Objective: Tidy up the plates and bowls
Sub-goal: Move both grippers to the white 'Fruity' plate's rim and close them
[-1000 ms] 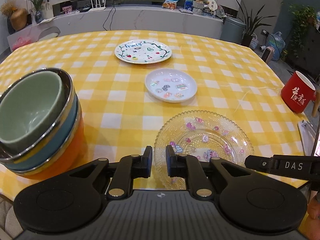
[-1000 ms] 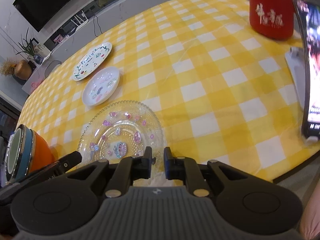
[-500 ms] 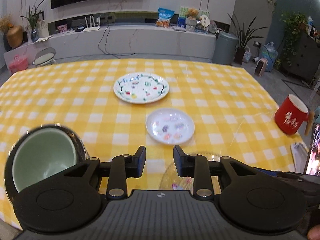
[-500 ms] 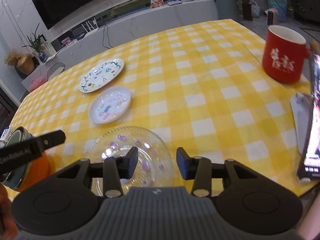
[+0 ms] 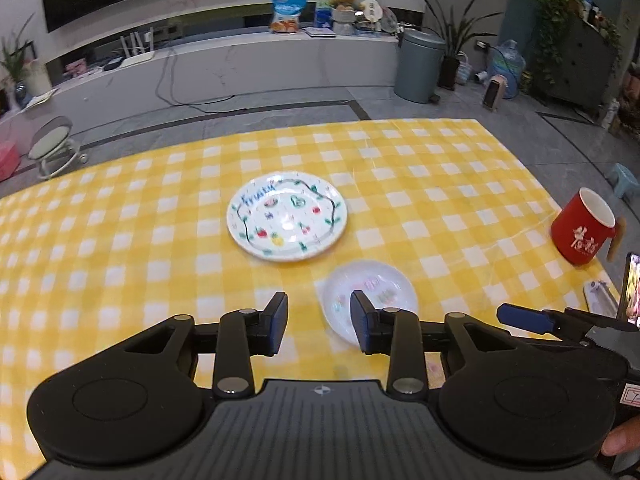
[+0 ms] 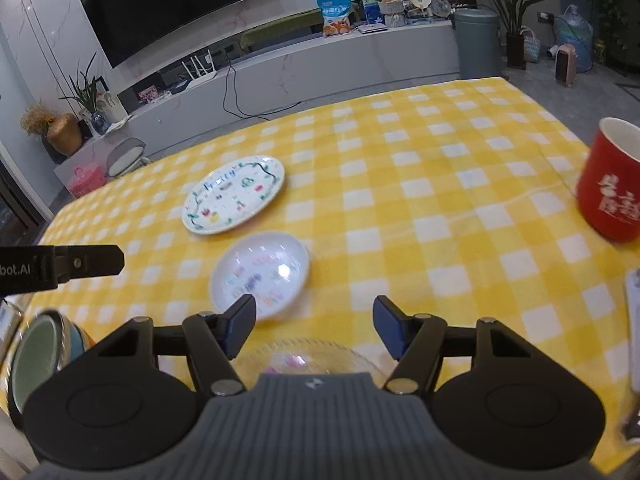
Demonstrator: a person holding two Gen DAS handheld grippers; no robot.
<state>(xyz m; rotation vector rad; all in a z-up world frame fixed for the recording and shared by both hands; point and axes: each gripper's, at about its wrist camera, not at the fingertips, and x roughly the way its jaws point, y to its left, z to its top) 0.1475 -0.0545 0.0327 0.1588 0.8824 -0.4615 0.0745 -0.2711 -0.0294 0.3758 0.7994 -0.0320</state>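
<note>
The left tool [image 5: 319,322] hangs above the yellow checked tabletop [image 5: 432,200] with its jaws apart and nothing between them. The right tool [image 6: 314,326] is spread wider, also empty. The big painted plate [image 5: 287,216] lies flat near the middle of the tabletop, and the small white plate [image 6: 260,274] lies just beside it on the nearer side, not touching it. A clear glass plate [image 6: 304,358] lies nearest of all, right under the right tool (mostly hidden by the tool body). The stacked bowls [image 6: 40,354], a green one on top, stand at the near left edge. A red mug [image 6: 614,180] stands well apart, far right
</note>
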